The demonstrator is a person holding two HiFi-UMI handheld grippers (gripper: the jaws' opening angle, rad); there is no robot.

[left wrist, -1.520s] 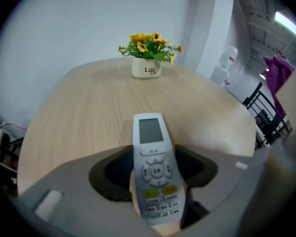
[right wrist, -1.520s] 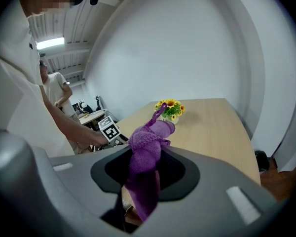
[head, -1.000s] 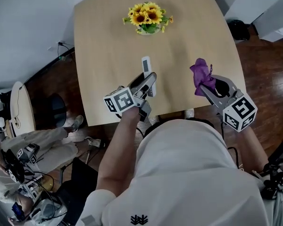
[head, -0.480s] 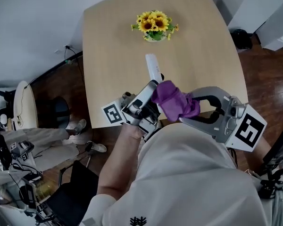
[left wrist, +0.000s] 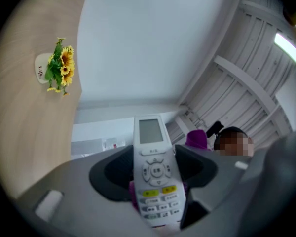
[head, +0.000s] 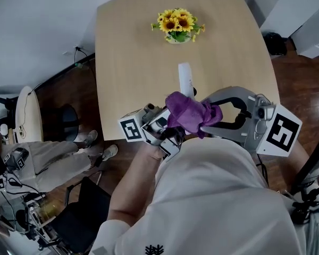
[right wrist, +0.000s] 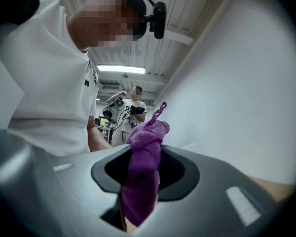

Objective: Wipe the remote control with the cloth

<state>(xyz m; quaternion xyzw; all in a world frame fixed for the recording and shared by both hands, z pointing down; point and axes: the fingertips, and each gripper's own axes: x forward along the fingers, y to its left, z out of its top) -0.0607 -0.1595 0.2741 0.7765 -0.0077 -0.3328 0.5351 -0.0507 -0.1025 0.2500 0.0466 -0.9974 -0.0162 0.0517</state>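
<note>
The white remote control (head: 185,79) sticks out over the table, its lower end clamped in my left gripper (head: 160,127). In the left gripper view the remote (left wrist: 155,174) sits button side up between the shut jaws. The purple cloth (head: 191,113) lies bunched over the remote's lower part, right against the left gripper's jaws. My right gripper (head: 211,119) comes in from the right, shut on that cloth. In the right gripper view the cloth (right wrist: 143,174) hangs pinched between the jaws. A bit of purple (left wrist: 196,138) shows beside and under the remote.
A small vase of sunflowers (head: 176,24) stands at the far side of the light wooden table (head: 127,62). A chair (head: 26,116) and a seated person's legs (head: 48,158) are on the dark floor at left. Another person (right wrist: 134,107) stands in the background.
My right gripper swung in from the right with the cloth and laid it on the remote. The left gripper and remote shifted slightly to the right.
</note>
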